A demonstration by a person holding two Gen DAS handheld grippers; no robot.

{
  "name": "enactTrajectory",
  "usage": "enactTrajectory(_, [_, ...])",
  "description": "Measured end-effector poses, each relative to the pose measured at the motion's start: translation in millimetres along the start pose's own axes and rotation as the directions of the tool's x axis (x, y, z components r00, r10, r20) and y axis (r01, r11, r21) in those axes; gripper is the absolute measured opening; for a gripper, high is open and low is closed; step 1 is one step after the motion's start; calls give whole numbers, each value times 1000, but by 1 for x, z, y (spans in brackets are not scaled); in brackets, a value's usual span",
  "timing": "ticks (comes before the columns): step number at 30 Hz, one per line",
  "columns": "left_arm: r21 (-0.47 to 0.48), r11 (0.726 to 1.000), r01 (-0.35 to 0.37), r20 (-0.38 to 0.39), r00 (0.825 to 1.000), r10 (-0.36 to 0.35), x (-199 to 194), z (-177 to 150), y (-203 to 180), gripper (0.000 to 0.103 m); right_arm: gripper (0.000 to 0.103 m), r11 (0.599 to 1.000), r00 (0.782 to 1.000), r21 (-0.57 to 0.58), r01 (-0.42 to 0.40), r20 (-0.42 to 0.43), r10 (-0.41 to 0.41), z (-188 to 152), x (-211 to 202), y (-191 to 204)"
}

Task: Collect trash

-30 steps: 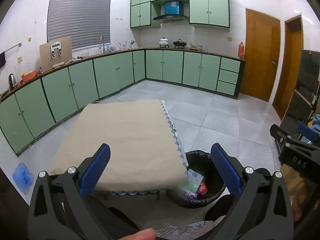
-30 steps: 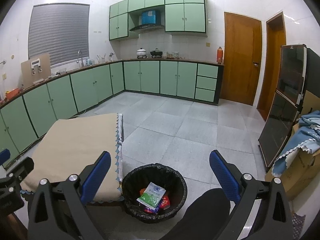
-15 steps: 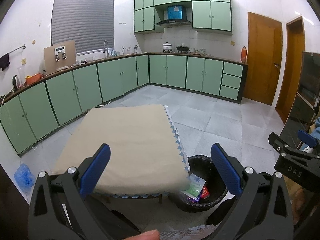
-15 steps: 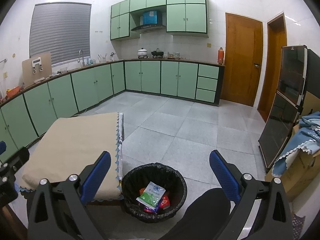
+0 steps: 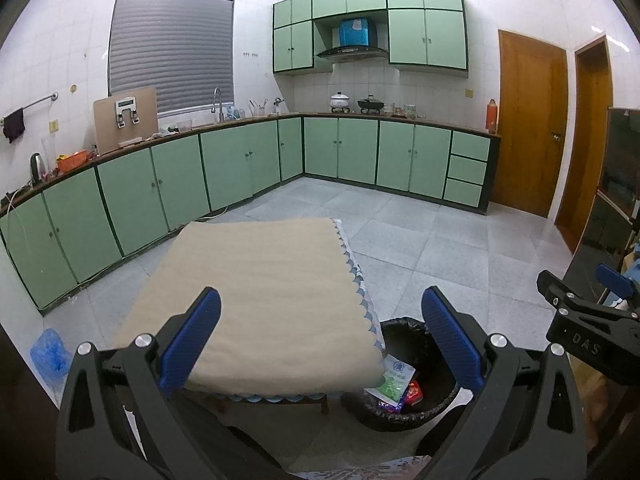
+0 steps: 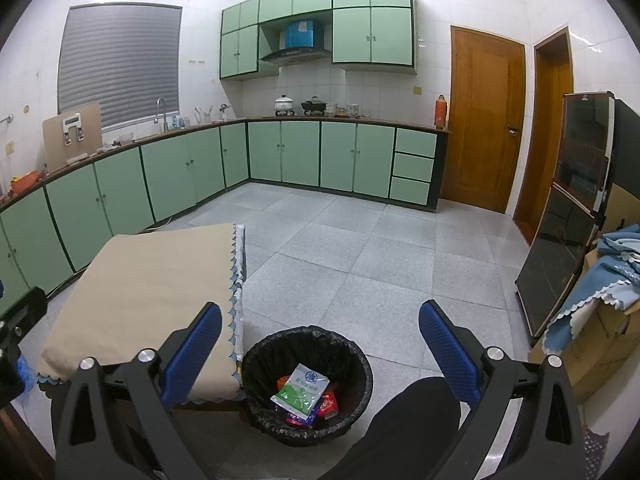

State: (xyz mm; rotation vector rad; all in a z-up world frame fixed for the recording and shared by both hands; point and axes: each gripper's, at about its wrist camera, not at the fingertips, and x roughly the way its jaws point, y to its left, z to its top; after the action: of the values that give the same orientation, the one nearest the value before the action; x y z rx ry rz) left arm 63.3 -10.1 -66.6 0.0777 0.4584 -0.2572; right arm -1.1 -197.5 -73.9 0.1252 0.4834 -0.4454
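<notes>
A black-lined trash bin (image 6: 260,364) stands on the floor by the table's right near corner, also in the left wrist view as the bin (image 5: 400,330). Inside lie a green-and-white packet (image 6: 301,390) and red wrappers (image 6: 328,404); the packet (image 5: 391,380) shows from the left too. My left gripper (image 5: 318,328) is open above the near table edge, holding nothing. My right gripper (image 6: 320,340) is open above the bin, empty. The right gripper's body (image 5: 588,336) shows at the right edge of the left wrist view.
A low table with a beige cloth (image 5: 260,280) fills the middle-left. Green cabinets (image 6: 300,156) line the walls; wooden doors (image 6: 484,124) stand at right. A dark glass cabinet (image 6: 568,216) and a box with blue cloth (image 6: 608,276) sit right. A blue bag (image 5: 50,350) lies on the floor left. A dark trouser leg (image 6: 404,428) is below.
Both grippers have risen and pulled back slightly, so the table and bin sit lower in view. The thumb tip at the bottom of the left wrist view is gone. Both stay open.
</notes>
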Motion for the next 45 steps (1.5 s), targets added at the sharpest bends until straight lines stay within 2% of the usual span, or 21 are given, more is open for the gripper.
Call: enactTrajectory(45, [-8, 1000, -3, 6, 1000, 3, -2, 3, 6, 97, 97, 1000, 1000, 3, 9, 21, -9, 7, 0, -7])
